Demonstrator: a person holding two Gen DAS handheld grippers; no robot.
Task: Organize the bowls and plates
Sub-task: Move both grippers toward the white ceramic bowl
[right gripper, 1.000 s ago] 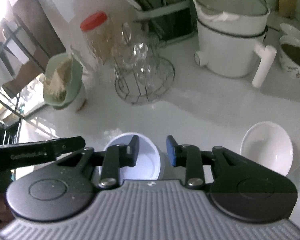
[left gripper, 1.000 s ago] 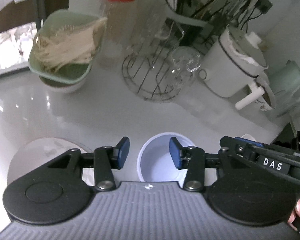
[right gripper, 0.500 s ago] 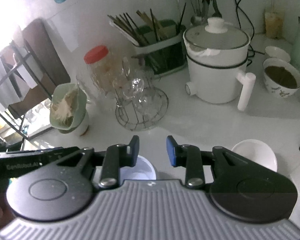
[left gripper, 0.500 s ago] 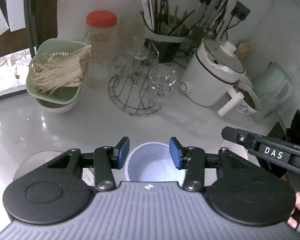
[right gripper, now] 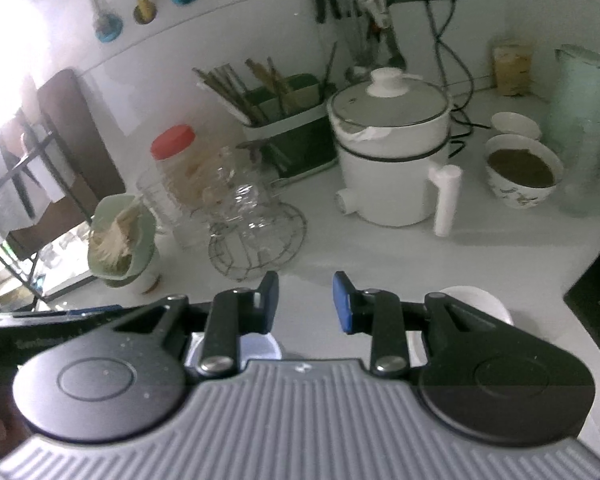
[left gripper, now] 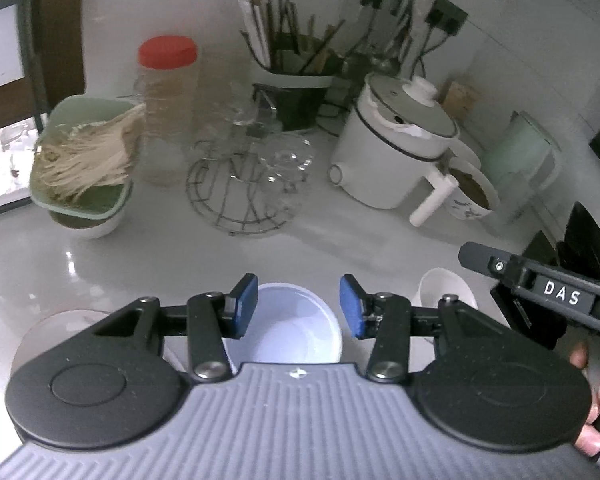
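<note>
A pale blue bowl [left gripper: 288, 328] sits on the white counter just below my open left gripper [left gripper: 298, 310], between its blue pads. A white plate [left gripper: 40, 330] lies at the lower left, mostly hidden by the gripper body. A small white bowl [left gripper: 446, 290] sits to the right, near the other gripper's body. In the right wrist view my right gripper [right gripper: 305, 302] is open and empty above the counter; the blue bowl [right gripper: 258, 350] peeks out under its left finger and the white bowl [right gripper: 478, 302] lies behind its right finger.
At the back stand a green container of noodles on a bowl [left gripper: 86, 164], a red-lidded jar [left gripper: 166, 108], a wire rack with glasses [left gripper: 252, 184], a utensil holder [left gripper: 296, 80], a white electric pot [left gripper: 396, 148], a filled patterned bowl [left gripper: 472, 194] and a green kettle [left gripper: 528, 168].
Both grippers have pulled back and risen from the counter. The blue bowl has slid lower in both views and more of the back wall shows. Both stay open.
</note>
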